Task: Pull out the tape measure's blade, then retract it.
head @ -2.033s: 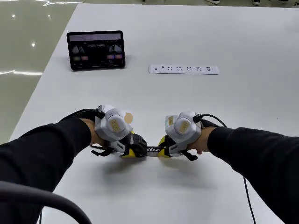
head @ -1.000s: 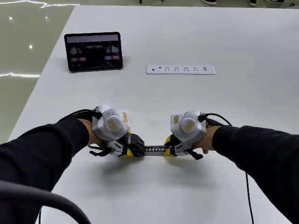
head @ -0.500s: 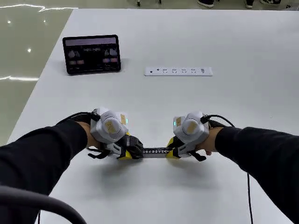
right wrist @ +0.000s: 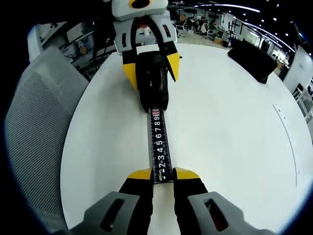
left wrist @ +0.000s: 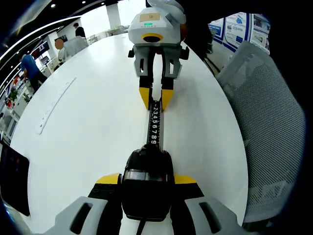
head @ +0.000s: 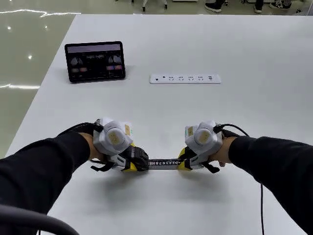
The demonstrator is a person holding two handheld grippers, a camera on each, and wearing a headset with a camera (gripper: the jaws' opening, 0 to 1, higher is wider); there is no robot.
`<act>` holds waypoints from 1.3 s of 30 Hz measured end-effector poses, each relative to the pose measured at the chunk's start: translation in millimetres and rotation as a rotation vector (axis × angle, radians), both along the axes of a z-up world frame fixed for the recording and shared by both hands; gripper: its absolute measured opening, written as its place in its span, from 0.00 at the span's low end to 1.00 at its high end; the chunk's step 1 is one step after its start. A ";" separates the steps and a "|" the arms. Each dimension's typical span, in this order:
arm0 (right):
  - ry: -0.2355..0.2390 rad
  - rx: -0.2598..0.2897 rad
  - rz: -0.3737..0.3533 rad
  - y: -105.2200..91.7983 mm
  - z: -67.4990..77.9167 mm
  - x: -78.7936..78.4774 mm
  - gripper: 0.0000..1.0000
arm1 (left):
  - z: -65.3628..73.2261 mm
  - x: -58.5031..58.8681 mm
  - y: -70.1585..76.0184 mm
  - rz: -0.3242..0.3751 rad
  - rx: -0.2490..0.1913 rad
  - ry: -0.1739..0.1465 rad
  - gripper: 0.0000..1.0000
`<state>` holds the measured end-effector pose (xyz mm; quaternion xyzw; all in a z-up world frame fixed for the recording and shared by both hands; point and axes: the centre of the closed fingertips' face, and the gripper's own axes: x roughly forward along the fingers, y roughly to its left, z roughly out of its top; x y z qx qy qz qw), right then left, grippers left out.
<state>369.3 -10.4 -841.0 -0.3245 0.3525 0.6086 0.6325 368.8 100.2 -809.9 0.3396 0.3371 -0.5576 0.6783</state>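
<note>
Black tape measure case (head: 138,157) is clamped between the yellow-tipped jaws of your left gripper (head: 132,164), close to the tabletop's (head: 195,44) near edge. A short run of blade (head: 164,162) stretches out of the case to your right, straight and level, printed numerals facing up. Your right gripper (head: 182,164) is pinched shut on the blade's free end, its jaws pointing back at the left gripper. Farther off, a white power strip (head: 185,79) lies flat around the middle of the tabletop. A tablet (head: 95,60) stands propped near the left edge, its screen lit and facing you.
</note>
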 end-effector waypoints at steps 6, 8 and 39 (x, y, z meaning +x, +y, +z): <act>-0.003 -0.009 0.000 -7.1 -0.3 0.6 0.11 | -0.4 0.0 0.3 0.002 -0.002 0.000 0.34; -0.003 -0.012 -0.003 -9.4 -0.2 1.0 0.11 | -0.5 0.0 0.4 0.003 -0.001 0.000 0.34; 0.002 -0.021 -0.035 -37.0 -0.2 1.9 0.11 | -0.4 -1.1 -0.1 0.011 -0.008 0.001 0.34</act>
